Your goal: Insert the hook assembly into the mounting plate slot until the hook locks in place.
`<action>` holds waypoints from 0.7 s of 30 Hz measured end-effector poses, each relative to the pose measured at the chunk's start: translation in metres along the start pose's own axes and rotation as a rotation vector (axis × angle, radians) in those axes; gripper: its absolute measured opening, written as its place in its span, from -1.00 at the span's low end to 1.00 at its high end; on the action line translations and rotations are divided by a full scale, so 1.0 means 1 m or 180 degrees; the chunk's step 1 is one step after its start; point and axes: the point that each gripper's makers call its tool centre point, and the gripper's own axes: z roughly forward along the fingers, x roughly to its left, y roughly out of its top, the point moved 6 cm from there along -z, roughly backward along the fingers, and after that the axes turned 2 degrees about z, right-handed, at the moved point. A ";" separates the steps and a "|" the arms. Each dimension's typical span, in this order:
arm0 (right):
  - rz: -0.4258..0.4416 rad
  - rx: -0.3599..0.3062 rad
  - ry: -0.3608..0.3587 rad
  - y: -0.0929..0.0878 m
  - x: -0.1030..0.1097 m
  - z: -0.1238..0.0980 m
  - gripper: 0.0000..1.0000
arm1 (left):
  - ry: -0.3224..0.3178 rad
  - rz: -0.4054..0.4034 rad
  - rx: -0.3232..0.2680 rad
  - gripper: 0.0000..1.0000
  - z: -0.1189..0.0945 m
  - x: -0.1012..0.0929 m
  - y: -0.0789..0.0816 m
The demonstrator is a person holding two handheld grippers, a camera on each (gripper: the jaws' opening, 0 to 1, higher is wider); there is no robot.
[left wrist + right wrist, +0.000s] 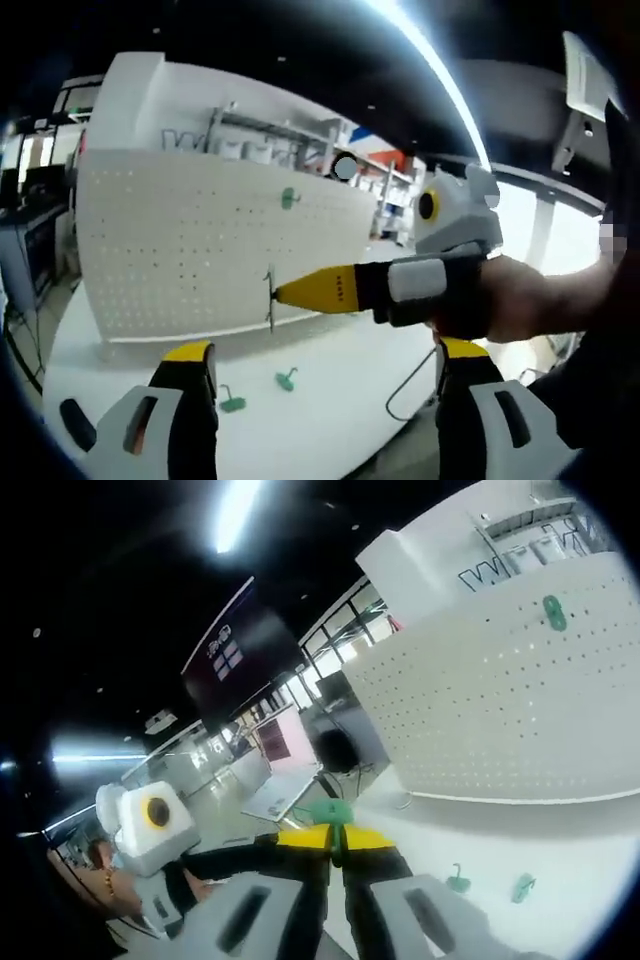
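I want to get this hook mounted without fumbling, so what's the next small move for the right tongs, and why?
Probably swing the right tongs toward the white pegboard and line the green hook up with a free hole. They are shut on the hook, but in the right gripper view they point off to the board's side. One green hook already hangs there; two more lie on the table.

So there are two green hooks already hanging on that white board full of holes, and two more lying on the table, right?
Not quite: one small green plastic hook hangs on the white perforated pegboard, as the left gripper view shows. Two more green hooks do lie on the white table.
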 end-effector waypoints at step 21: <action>-0.0365 -0.0553 -0.0821 0.042 -0.059 0.005 -0.99 | 0.0309 0.0267 0.0006 1.00 -0.002 0.014 -0.002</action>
